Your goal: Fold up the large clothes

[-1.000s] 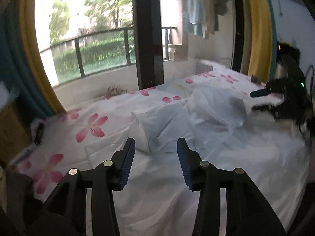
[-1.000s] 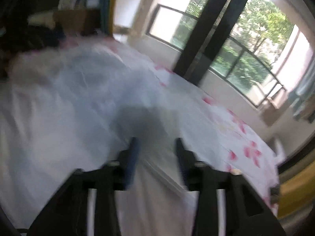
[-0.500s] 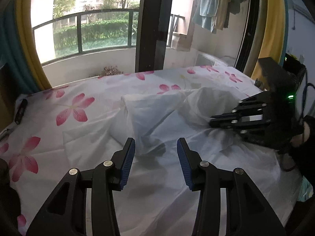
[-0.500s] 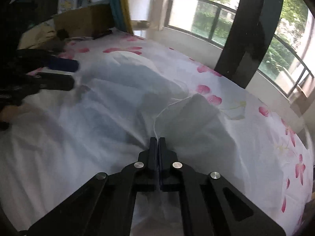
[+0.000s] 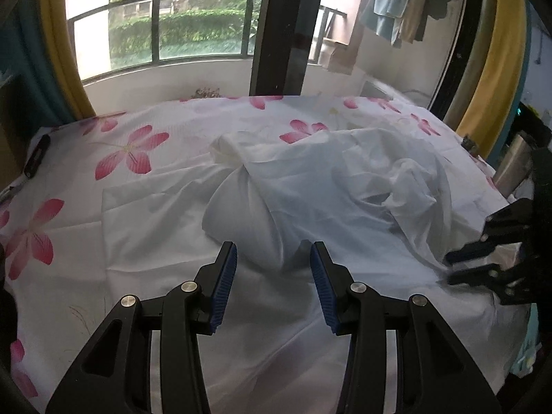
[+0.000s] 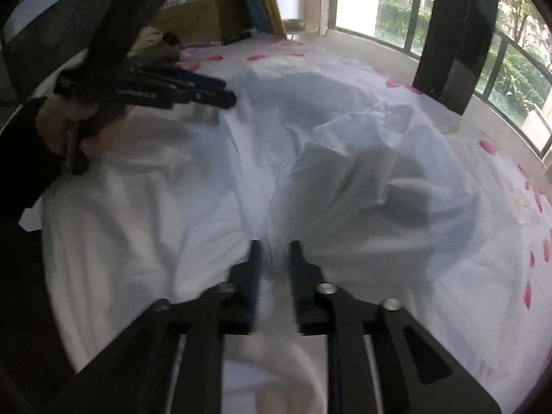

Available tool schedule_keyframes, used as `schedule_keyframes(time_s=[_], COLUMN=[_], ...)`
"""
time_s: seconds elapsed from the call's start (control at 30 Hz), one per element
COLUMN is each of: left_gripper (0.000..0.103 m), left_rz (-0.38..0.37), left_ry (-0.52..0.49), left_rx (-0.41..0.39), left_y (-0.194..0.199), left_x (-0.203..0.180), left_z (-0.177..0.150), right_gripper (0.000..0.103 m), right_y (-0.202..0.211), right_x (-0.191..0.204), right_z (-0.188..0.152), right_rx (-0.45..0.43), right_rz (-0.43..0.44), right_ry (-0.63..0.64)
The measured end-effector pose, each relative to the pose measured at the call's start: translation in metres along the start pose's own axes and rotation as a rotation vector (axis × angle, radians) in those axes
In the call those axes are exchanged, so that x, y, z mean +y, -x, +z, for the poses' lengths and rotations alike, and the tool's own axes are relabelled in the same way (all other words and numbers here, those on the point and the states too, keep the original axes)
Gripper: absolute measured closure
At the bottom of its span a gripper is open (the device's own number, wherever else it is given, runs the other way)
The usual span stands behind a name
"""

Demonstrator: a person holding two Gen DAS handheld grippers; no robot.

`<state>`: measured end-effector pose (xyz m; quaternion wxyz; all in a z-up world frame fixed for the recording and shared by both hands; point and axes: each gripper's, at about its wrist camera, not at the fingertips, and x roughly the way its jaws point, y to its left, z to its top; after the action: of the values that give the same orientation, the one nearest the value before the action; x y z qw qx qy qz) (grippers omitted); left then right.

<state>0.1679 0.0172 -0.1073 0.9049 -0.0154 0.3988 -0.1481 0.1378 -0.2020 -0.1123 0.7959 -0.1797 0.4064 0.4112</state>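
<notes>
L wrist: white garment [image 5: 331, 186] crumpled, unfolded

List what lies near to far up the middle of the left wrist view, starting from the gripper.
Left gripper, open → crumpled white garment → pink-flowered bedsheet → dark window post.

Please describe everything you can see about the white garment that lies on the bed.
The white garment is a large piece of thin, slightly see-through fabric, crumpled and not yet folded. It lies across the flowered bedsheet, bunched into a rounded lump in front of the left claw, whose jaws stand open above it and hold nothing. A ridge of the cloth rises between the jaws of the right claw, which are opening. The picture is too blurred there to show contact. Other flaps lie flatter around it.
</notes>
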Motion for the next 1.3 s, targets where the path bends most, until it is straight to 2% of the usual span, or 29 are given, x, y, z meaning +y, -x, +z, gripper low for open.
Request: schedule_keyframes(time_s=[0.1, 0.17, 0.2, 0.27, 0.43, 0.57, 0.63, 0.8, 1.0, 1.3], left_gripper=[0.056, 0.056, 0.056, 0.056, 0.057, 0.062, 0.062, 0.062, 0.062, 0.062], left_rz=[0.005, 0.011, 0.015, 0.025, 0.007, 0.066, 0.062, 0.104, 0.133, 0.153], left_ry=[-0.010, -0.011, -0.008, 0.002, 0.009, -0.028, -0.008, 0.016, 0.007, -0.020], left_rx=[0.000, 0.007, 0.011, 0.018, 0.029, 0.046, 0.050, 0.038, 0.021, -0.044], left_y=[-0.001, -0.004, -0.006, -0.012, -0.018, -0.028, -0.030, -0.027, -0.016, 0.024], left_x=[-0.001, -0.002, -0.002, -0.001, 0.004, 0.006, 0.010, 0.013, 0.009, -0.005], left_z=[0.003, 0.004, 0.005, 0.007, 0.010, 0.009, 0.011, 0.012, 0.008, 0.001], right_gripper=[0.062, 0.056, 0.046, 0.034, 0.034, 0.034, 0.033, 0.028, 0.026, 0.026], right_y=[0.027, 0.042, 0.043, 0.040, 0.008, -0.020, -0.025, -0.021, -0.015, 0.017], right_x=[-0.009, -0.022, -0.028, -0.043, -0.084, -0.094, -0.092, -0.087, -0.080, -0.065], right_z=[0.004, 0.013, 0.018, 0.028, 0.041, 0.031, 0.027, 0.023, 0.014, 0.006], right_rx=[-0.070, -0.121, -0.133, -0.148, -0.125, -0.039, -0.031, -0.019, 0.002, -0.044], right_rz=[-0.035, -0.109, -0.157, -0.270, -0.378, -0.369, -0.383, -0.381, -0.383, -0.422], right_ry=[-0.014, -0.032, -0.041, -0.074, -0.215, -0.248, -0.245, -0.256, -0.255, -0.256])
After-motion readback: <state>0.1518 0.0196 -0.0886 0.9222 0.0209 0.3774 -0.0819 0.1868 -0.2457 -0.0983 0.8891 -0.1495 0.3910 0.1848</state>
